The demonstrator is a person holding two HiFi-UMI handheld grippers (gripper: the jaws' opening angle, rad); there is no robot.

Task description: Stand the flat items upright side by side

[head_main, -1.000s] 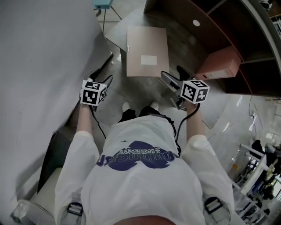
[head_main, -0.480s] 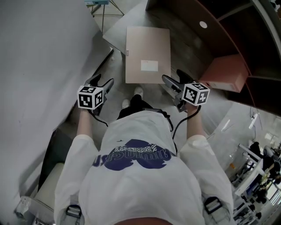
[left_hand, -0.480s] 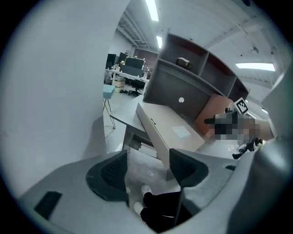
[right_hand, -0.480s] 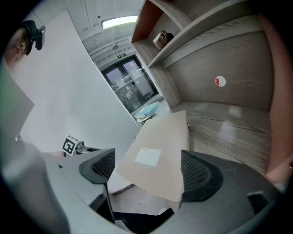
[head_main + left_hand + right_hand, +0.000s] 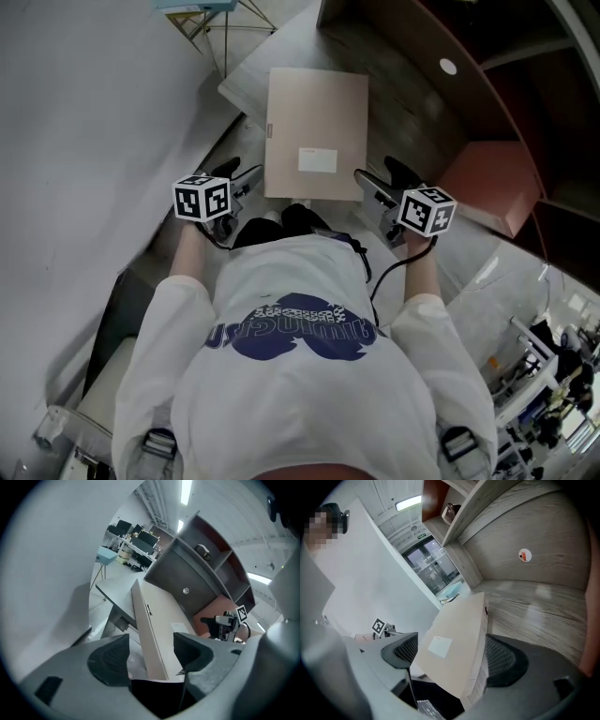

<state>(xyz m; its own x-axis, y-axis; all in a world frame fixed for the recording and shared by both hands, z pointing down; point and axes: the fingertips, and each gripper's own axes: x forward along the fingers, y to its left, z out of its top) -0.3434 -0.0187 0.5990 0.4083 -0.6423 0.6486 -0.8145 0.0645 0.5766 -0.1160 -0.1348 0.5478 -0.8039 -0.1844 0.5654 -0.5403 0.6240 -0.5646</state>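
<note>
A flat beige cardboard folder (image 5: 316,117) with a small white label (image 5: 317,160) lies face up on the grey wood-grain shelf board (image 5: 398,112), near a salmon-pink box (image 5: 492,183) on its right. The left gripper (image 5: 242,175) hovers at the folder's near left corner, jaws spread wide, gripping nothing. The right gripper (image 5: 380,178) sits at the near right corner, its jaws also wide apart around the folder's edge without clamping it

Grey wall (image 5: 84,112), wood-grain shelf unit (image 5: 412,103), glossy pale floor (image 5: 487,272), ceiling strip light (image 5: 186,489), glass doors (image 5: 433,571).
</note>
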